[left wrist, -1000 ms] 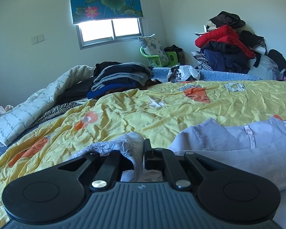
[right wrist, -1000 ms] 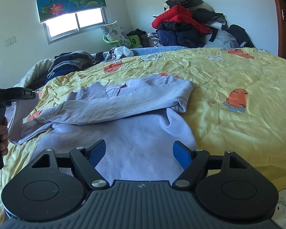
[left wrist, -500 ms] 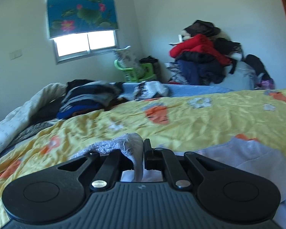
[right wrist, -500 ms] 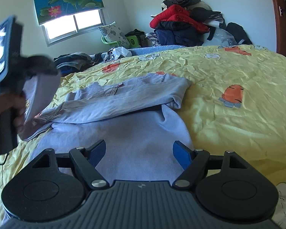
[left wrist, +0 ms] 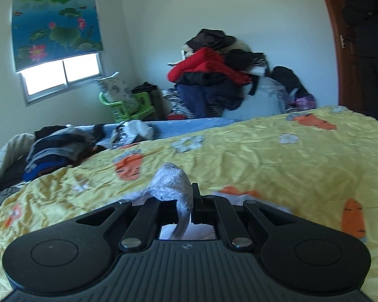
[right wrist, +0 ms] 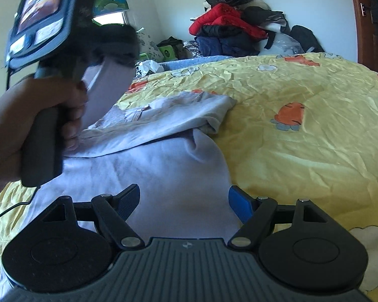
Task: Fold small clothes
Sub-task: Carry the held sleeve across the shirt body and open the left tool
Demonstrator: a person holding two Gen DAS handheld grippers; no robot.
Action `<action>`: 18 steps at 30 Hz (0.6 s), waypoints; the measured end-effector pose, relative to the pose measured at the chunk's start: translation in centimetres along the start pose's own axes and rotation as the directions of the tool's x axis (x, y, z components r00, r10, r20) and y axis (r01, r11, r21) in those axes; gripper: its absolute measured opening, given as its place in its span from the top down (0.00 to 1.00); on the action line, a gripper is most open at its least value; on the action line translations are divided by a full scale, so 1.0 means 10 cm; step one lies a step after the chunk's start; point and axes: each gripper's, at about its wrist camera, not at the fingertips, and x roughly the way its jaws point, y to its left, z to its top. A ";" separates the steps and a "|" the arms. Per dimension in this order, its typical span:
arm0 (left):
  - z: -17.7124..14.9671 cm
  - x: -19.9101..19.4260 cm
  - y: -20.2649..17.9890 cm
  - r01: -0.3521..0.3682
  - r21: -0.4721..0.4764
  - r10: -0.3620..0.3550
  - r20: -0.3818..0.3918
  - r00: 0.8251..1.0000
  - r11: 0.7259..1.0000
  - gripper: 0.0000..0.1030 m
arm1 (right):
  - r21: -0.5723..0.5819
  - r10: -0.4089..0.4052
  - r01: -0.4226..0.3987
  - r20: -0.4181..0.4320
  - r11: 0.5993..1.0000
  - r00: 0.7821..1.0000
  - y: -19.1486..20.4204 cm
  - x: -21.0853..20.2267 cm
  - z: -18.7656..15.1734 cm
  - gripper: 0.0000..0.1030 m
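Note:
A pale lilac sweater (right wrist: 163, 166) lies on the yellow bedspread (right wrist: 289, 130), one sleeve folded across its chest. My left gripper (left wrist: 192, 194) is shut on a bunched piece of the sweater's fabric (left wrist: 170, 182), which pokes up between the fingers. In the right wrist view a hand (right wrist: 37, 105) holds this left gripper (right wrist: 108, 47) up at the upper left, blurred, with lilac cloth (right wrist: 105, 85) hanging from it down to the sweater. My right gripper (right wrist: 184, 198) stands open low over the sweater's lower body, with nothing between its blue pads (right wrist: 239, 201).
A stack of dark folded clothes (left wrist: 58, 148) sits at the bed's far left. Beyond the bed are a heap of red and dark coats (left wrist: 214, 75) and a green chair (left wrist: 128, 105). A person in dark clothes (left wrist: 368, 37) stands at the door on the right.
The left gripper has swung up and to the right over the sweater, carrying the pinched cloth with it. The right gripper has stayed open over the sweater's lower part.

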 end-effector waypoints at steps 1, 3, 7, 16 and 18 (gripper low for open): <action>0.01 0.00 -0.05 0.012 0.003 -0.012 0.000 1.000 1.000 0.96 | 0.002 -0.002 0.002 0.000 1.000 1.000 -0.01 -0.01 0.00 0.22; 0.03 0.01 -0.15 0.030 0.013 -0.030 0.003 1.000 0.999 0.96 | 0.006 -0.005 0.005 0.000 1.000 1.000 -0.04 -0.02 -0.01 0.22; 0.04 0.05 -0.34 0.060 0.024 -0.060 -0.005 0.998 0.998 0.96 | 0.010 -0.010 0.010 -0.002 1.000 1.000 -0.08 -0.03 -0.01 0.22; -0.02 0.17 -0.53 0.116 -0.005 -0.116 -0.041 0.992 0.993 0.96 | 0.023 -0.017 0.017 -0.007 1.000 1.000 -0.18 -0.03 -0.04 0.22; -0.03 0.20 -0.56 0.113 0.005 -0.113 -0.037 0.993 0.994 0.96 | 0.024 -0.017 0.017 -0.008 1.000 1.000 -0.18 -0.04 -0.05 0.22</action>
